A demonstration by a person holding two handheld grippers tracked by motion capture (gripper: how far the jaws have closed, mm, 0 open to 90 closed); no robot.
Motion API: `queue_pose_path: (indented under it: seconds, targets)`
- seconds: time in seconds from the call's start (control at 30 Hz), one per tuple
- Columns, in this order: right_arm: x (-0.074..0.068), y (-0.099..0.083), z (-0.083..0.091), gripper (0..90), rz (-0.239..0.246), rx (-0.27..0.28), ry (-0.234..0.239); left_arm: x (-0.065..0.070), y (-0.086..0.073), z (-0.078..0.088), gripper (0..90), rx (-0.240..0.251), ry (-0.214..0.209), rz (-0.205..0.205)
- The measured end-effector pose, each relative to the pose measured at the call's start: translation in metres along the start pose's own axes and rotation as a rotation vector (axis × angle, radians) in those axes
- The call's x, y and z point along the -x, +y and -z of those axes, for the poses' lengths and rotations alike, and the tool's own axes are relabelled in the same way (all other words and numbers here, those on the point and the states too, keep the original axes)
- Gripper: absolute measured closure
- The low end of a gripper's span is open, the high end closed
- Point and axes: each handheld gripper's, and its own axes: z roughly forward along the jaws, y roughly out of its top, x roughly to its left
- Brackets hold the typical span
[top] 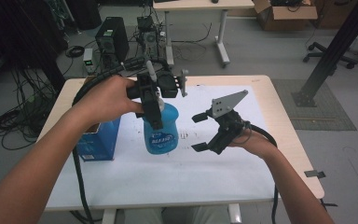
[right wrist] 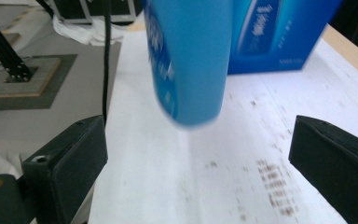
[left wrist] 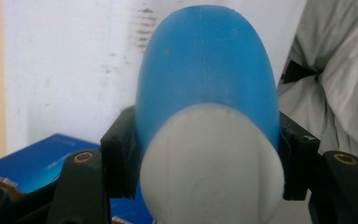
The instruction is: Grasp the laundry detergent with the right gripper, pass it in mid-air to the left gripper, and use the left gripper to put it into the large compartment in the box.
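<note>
A blue plastic bottle point(top: 161, 134) with a white cap hangs above the table, and my left gripper point(top: 154, 114) is shut on its upper part. In the left gripper view the bottle point(left wrist: 205, 70) fills the space between the two black jaws of my left gripper point(left wrist: 205, 156), both pads pressed against its sides. My right gripper point(top: 199, 132) stands open just right of the bottle, not touching it. In the right gripper view the bottle's lower body point(right wrist: 191, 56) hangs ahead of the wide-apart jaws of my right gripper point(right wrist: 200, 163), with nothing between them.
A blue carton point(top: 98, 140) stands on the table's left side, behind the bottle in the right gripper view point(right wrist: 279, 32). A white sheet point(top: 168, 177) covers the wooden table. A computer tower, cables and another desk stand on the floor beyond.
</note>
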Motion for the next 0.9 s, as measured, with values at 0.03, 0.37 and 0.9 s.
queue_pose_path:
  seconds: [0.03,0.37,0.9]
  targets:
    - [0.000,-0.002,0.003,3.1,-0.007,-0.008,-0.005,-0.002,0.000,0.003,38.1,-0.002,0.010,0.016]
    - [0.003,-0.012,0.033,0.3,-0.045,-0.059,-0.063,-0.030,-0.002,0.031,38.1,0.002,0.095,0.234]
    - [0.011,-0.027,0.063,0.7,-0.067,-0.142,-0.140,-0.072,-0.028,0.081,38.1,0.024,0.181,0.634]
